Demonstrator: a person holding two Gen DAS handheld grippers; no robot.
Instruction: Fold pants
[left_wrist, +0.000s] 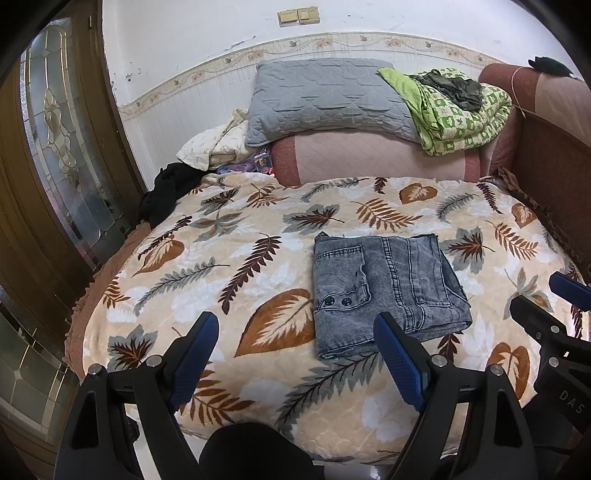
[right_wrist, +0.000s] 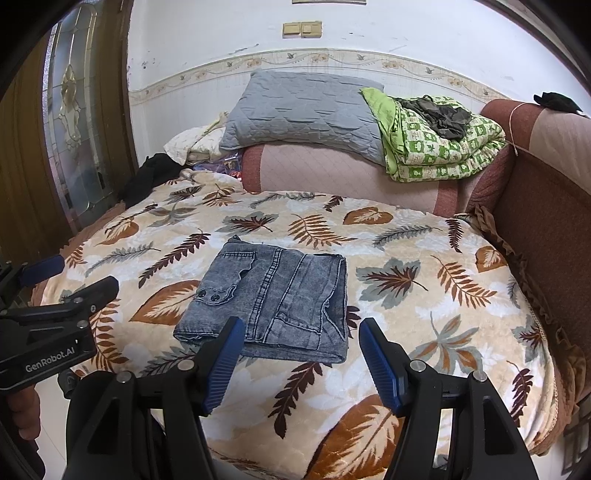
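Grey-blue denim pants (left_wrist: 384, 288) lie folded into a compact rectangle on the leaf-patterned blanket (left_wrist: 229, 258), a buttoned pocket flap facing up. My left gripper (left_wrist: 295, 325) hovers open near the blanket's front edge, to the left of the pants, nothing between its blue pads. In the right wrist view the same folded pants (right_wrist: 273, 302) sit just beyond my right gripper (right_wrist: 301, 330), which is open and empty above the blanket (right_wrist: 424, 306). The left gripper (right_wrist: 70, 277) shows at the left edge of that view, and the right gripper (left_wrist: 546, 291) at the right edge of the left wrist view.
A grey pillow (left_wrist: 325, 99) and a folded green patterned quilt (left_wrist: 458, 110) rest on the pink sofa arm (left_wrist: 369, 158) at the back. Dark clothing (left_wrist: 162, 192) lies at the blanket's far left. A wooden glass-panelled door (left_wrist: 62, 147) stands left; the brown sofa back (right_wrist: 546, 221) rises right.
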